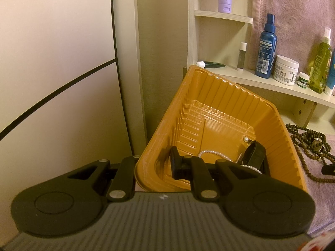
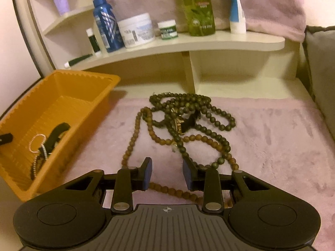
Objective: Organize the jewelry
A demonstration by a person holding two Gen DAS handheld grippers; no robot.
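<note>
An orange plastic tray sits tilted at the left of the pink towel. My left gripper is shut on the tray's near left wall, one finger inside and one outside. A pearl bracelet and a black band lie in the tray. On the towel lies a tangle of dark green beads and a brown bead strand. My right gripper hangs open low over the near end of the brown strand, and nothing is pinched between its blue pads.
A cream shelf behind the towel carries a blue spray bottle, a white cream jar, a small green pot and a tall green bottle. A grey cushion bounds the right side.
</note>
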